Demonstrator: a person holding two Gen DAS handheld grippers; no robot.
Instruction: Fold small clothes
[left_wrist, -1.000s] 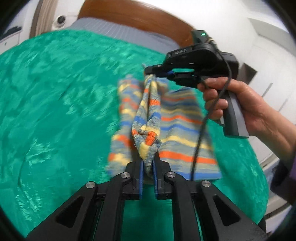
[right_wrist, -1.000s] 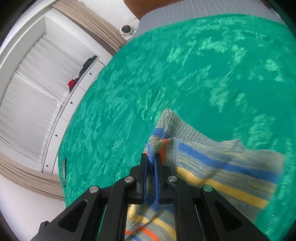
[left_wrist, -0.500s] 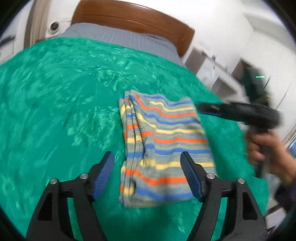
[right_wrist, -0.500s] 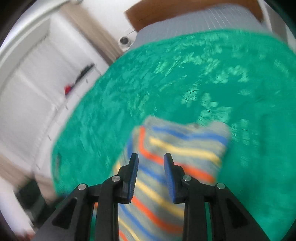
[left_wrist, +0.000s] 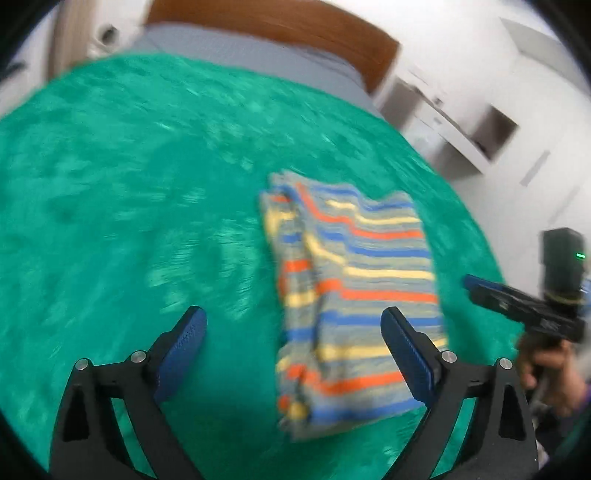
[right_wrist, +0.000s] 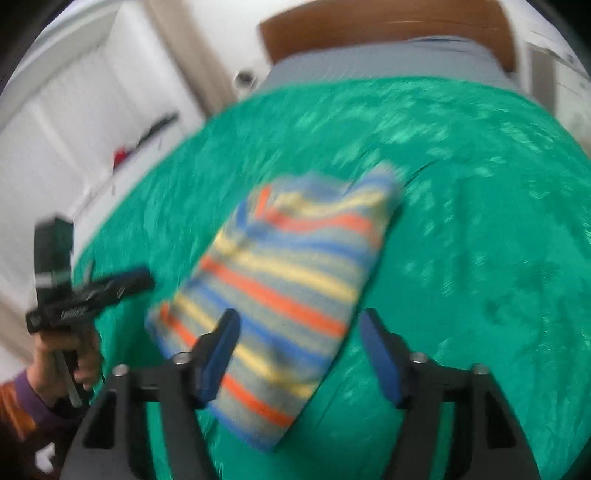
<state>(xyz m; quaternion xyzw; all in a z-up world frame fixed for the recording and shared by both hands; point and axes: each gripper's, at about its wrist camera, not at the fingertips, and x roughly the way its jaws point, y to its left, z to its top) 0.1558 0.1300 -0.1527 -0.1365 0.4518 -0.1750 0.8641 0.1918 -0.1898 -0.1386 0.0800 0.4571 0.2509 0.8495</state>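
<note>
On the green bedspread (left_wrist: 129, 184), the folded striped garment (left_wrist: 351, 295) lies beyond both opening, empty tongs (left_wrist: 293, 325).

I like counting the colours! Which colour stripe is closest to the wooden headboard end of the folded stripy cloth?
A blue stripe, on the folded striped knit cloth. It runs along the edge toward the brown wooden headboard; orange and yellow stripes come after it.

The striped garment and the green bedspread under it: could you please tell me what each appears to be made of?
The striped garment looks like a soft knit, probably cotton or wool: matte, thick folded edges, woven-in grey, blue, orange and yellow bands. The green bedspread looks like a plush, velvety fabric, perhaps crushed velvet or fleece: pale patches shimmer across its pile. Motion blur leaves the exact fibres open.
</note>
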